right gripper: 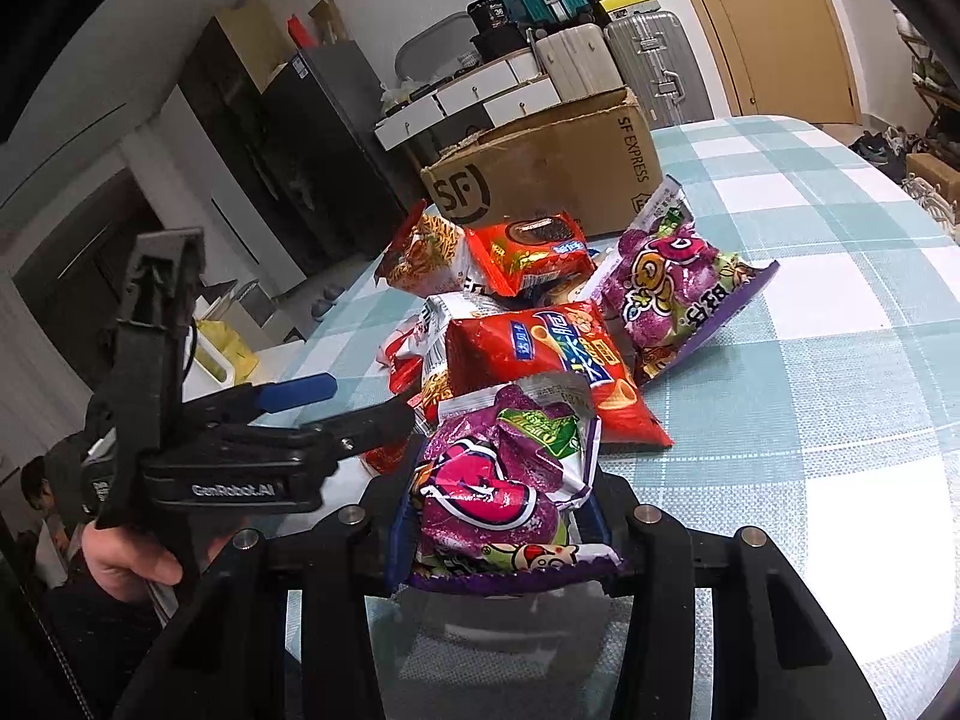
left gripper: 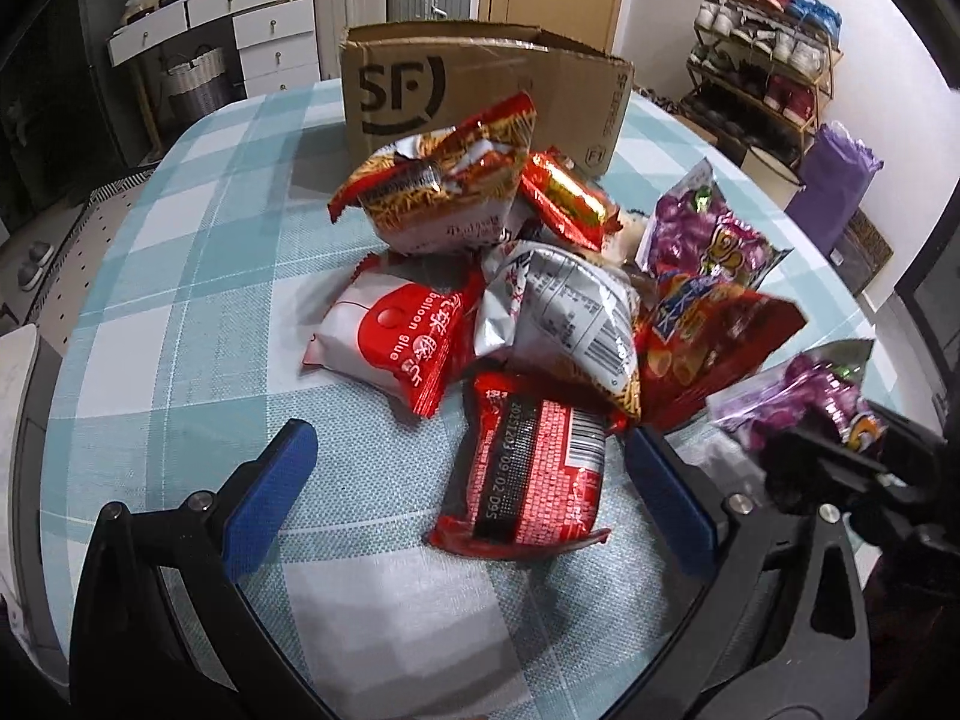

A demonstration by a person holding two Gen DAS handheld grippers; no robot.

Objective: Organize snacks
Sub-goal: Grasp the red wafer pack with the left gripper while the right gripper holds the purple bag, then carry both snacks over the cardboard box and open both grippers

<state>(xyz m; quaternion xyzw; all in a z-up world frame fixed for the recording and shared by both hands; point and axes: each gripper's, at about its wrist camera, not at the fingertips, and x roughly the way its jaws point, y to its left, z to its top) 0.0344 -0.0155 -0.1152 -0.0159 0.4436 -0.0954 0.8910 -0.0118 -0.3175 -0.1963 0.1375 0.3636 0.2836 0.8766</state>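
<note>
Snacks lie heaped on the checked counter (left gripper: 180,276) before a cardboard box (left gripper: 480,90). Right tongs (right gripper: 498,516) pinch a purple snack bag (right gripper: 498,498), its long axis pointing away toward the heap. Left tongs (left gripper: 468,468) spread around a red packet (left gripper: 528,474) lying lengthwise between them.

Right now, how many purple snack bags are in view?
2: one purple bag clamped in the right hand-held gripper, one purple bag on the table near the cardboard box. The pile may hide others.
</note>
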